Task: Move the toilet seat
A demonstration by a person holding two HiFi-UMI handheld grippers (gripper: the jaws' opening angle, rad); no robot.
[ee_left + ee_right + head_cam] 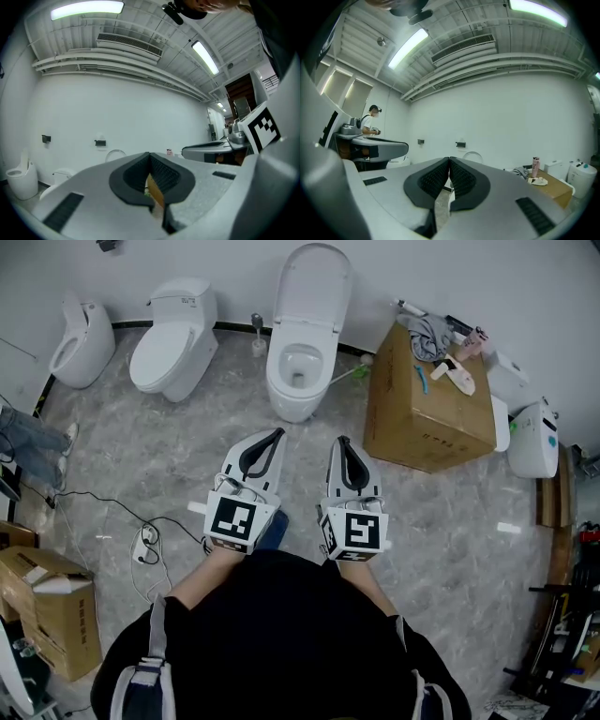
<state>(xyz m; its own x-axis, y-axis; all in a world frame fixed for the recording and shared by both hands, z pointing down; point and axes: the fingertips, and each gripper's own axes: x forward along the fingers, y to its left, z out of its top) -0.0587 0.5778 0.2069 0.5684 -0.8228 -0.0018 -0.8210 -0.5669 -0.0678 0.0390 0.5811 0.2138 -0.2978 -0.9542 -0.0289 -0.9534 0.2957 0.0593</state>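
Approach step, I judge: left gripper [272,435] and right gripper [342,442], both clenched on nothing, must next reach the toilet [298,381] at upper centre.

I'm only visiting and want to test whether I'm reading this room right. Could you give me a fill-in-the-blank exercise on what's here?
1. The toilet straight ahead of the two grippers has its lid standing ____.
2. The left gripper and the right gripper both have their jaws ____, with nothing held.
3. The box to the right of that toilet is made of ____.

Missing words: up; shut; cardboard
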